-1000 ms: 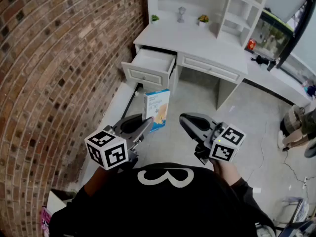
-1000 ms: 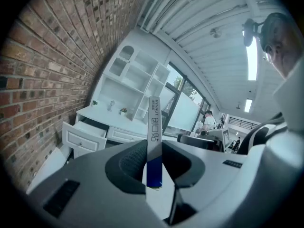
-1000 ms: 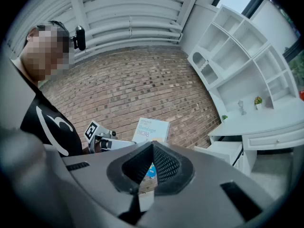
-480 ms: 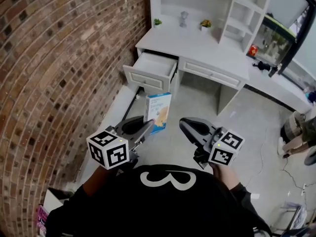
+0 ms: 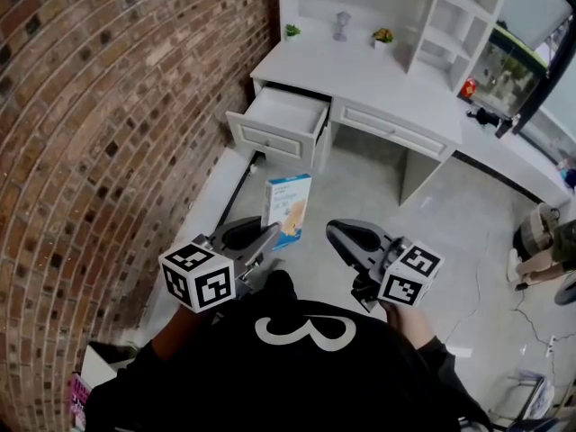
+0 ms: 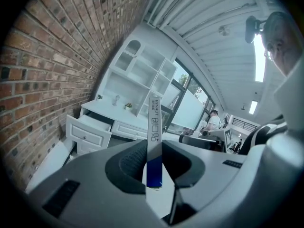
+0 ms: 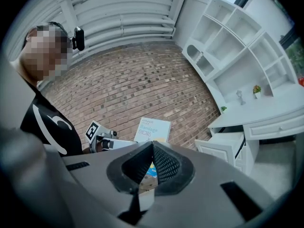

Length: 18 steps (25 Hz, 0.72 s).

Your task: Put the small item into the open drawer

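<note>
**Holding a box, well short of the drawer**

Pinching a flat blue-and-white box (image 5: pixel 288 207) upright in the left gripper (image 5: pixel 272 234), jaws clamped on its lower part. Holding nothing in the right gripper (image 5: pixel 333 231), jaws pressed together. Standing over the floor with the box in the air, well apart from the open drawer (image 5: pixel 270 139) of the white desk (image 5: pixel 378 79) beside the brick wall (image 5: pixel 117 106).

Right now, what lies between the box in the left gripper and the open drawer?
Nothing: in the head view, only bare floor shows between the box, held by the left gripper, and the open drawer.
</note>
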Tool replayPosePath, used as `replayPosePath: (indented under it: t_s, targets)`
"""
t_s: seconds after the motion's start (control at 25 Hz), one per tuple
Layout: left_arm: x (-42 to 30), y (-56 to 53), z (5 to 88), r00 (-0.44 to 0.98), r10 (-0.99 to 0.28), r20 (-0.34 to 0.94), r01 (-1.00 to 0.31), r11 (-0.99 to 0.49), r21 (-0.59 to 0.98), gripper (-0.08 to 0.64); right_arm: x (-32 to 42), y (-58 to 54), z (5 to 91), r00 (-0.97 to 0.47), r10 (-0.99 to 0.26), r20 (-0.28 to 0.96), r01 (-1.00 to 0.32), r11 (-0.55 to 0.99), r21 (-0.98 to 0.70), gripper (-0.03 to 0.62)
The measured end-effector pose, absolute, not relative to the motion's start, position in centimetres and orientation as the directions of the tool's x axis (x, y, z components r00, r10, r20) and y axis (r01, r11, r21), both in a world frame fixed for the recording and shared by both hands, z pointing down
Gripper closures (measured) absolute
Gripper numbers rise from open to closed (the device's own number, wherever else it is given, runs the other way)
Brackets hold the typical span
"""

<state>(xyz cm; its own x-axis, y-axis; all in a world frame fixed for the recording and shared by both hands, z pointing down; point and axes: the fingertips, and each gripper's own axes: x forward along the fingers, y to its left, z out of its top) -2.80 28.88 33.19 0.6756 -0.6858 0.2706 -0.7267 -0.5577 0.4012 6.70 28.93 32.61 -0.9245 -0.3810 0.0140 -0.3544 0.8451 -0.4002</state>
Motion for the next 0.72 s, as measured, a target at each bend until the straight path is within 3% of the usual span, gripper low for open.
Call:
replayPosePath:
  t_s: [0.72]
  targets:
    - [-5.9, 9.5, 36.7, 0.737, -0.602, 0.306, -0.665, -0.565, 0.488, 0.466, 4.2, 9.9, 36.1, -0.876, -0.472, 0.102, -0.454, 0.734, -0.505, 0.581]
